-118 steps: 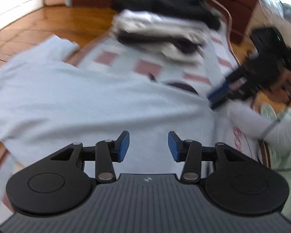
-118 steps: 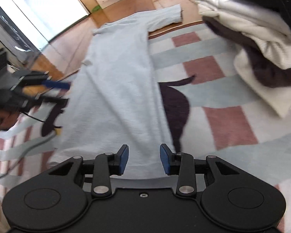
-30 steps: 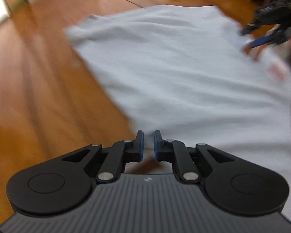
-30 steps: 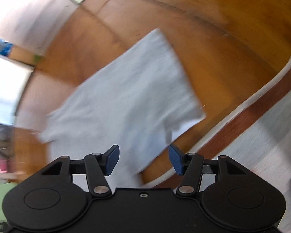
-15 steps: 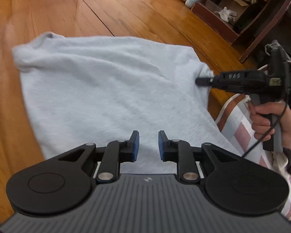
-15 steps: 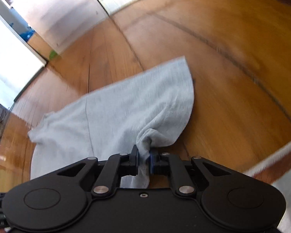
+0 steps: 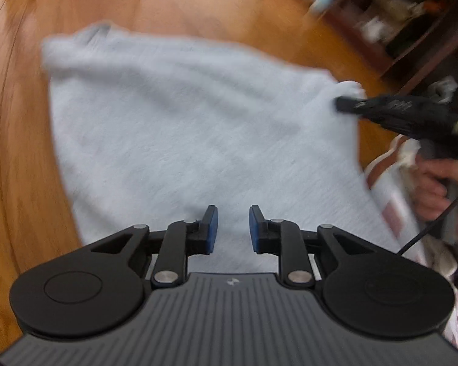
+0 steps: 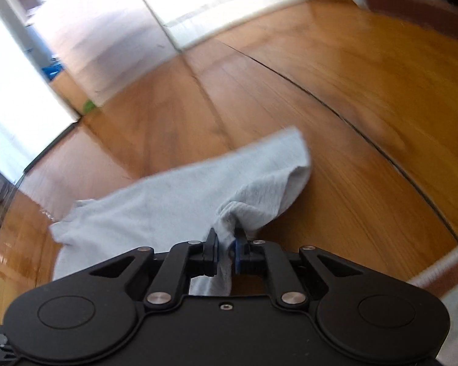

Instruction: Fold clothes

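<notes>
Right tool (image 8: 226,251) pinches the grey garment (image 8: 180,195); only the left view shows the left tool (image 7: 231,228) spreading, empty.

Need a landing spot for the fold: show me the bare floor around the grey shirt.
Bare wood floor runs beyond the grey shirt toward the bright doorway. Crowded: right gripper pinching the shirt's corner, patterned rug and dark shelf beside it.
</notes>
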